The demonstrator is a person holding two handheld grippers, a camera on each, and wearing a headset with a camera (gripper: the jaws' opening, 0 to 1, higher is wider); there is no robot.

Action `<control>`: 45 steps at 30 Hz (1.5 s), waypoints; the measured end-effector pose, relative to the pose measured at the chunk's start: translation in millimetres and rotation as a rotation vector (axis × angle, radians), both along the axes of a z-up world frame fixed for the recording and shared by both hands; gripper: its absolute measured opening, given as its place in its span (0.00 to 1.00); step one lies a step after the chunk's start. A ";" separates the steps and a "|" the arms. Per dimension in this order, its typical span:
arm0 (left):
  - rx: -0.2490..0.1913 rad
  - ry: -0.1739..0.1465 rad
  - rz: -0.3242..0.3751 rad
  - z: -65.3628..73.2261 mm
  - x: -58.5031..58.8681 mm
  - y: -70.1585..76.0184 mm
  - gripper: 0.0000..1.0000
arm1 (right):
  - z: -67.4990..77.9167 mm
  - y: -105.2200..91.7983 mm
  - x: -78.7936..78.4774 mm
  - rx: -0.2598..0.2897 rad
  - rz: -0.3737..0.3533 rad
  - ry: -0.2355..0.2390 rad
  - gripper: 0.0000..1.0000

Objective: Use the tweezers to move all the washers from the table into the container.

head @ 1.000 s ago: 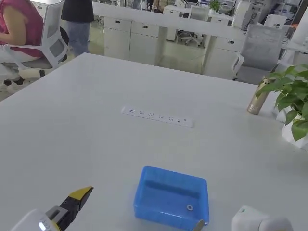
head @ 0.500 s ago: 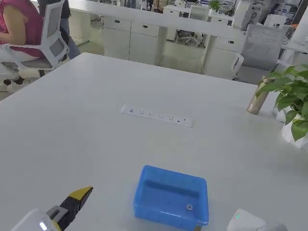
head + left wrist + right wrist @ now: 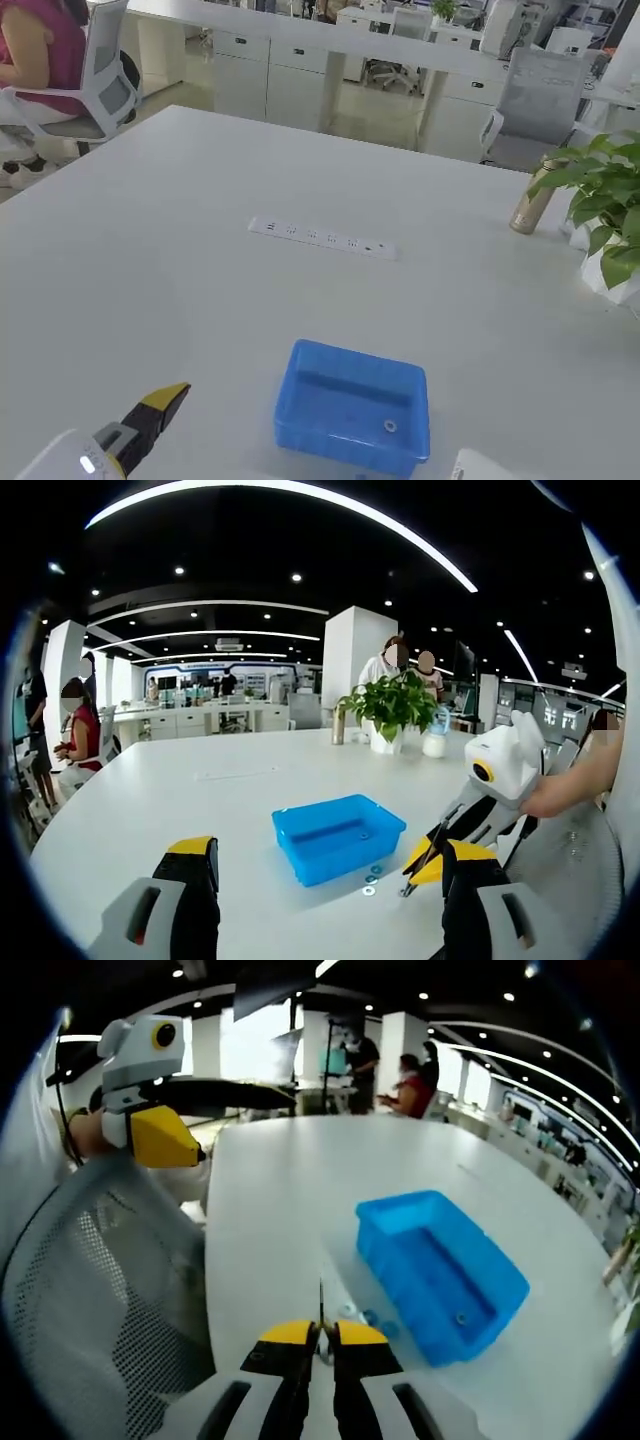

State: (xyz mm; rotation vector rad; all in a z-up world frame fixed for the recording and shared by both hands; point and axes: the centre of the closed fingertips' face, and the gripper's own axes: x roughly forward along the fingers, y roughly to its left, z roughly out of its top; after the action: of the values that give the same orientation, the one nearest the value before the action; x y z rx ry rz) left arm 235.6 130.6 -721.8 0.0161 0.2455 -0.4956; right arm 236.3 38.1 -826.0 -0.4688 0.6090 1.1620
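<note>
The blue container stands on the white table near its front edge, with one washer inside. In the right gripper view, my right gripper is shut on thin tweezers, whose tips point at a few washers lying on the table just in front of the container. The left gripper view shows these washers beside the container, with the tweezers close to them. My left gripper is open and holds nothing; one of its yellow fingertips is left of the container.
A white power strip lies mid-table. At the far right stand a potted plant and a metal bottle. A mesh chair back is close on the near side. Office chairs and people sit beyond the table.
The right gripper has dropped lower in the head view, and the tweezer tip near the container's front corner is out of sight. The head camera tilted slightly. The left gripper barely moved.
</note>
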 end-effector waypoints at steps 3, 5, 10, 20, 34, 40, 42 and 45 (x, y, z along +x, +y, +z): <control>0.002 0.000 0.004 -0.1 0.2 0.8 0.94 | -0.1 1.1 2.5 0.016 -0.013 0.012 0.03; 0.001 -0.001 0.007 0.2 0.3 1.4 0.94 | 0.2 0.2 3.8 0.016 -0.017 0.016 0.03; -0.006 -0.005 0.015 1.1 0.6 3.0 0.94 | 2.9 -4.8 10.1 0.082 -0.107 0.094 0.02; -0.005 -0.006 0.011 1.2 0.4 2.4 0.94 | 59.8 -9.4 39.0 0.250 -0.169 0.073 0.03; -0.009 -0.005 0.020 1.4 0.8 4.0 0.94 | 82.2 -10.3 96.4 0.243 -0.221 0.020 0.03; -0.008 -0.004 0.021 1.1 0.9 4.3 0.94 | 63.7 -15.8 122.1 0.260 -0.326 0.091 0.03; -0.009 -0.005 0.020 1.2 0.8 4.0 0.94 | 57.8 -16.3 128.6 0.258 -0.345 0.105 0.03; -0.010 -0.004 0.019 1.1 0.8 3.9 0.94 | 51.9 -14.9 133.6 0.249 -0.355 0.118 0.03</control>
State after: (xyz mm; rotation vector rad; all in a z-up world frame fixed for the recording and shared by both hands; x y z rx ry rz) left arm 236.4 134.4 -720.6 0.0052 0.2388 -0.4777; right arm 369.8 23.2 -774.1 -0.0740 0.6110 0.9137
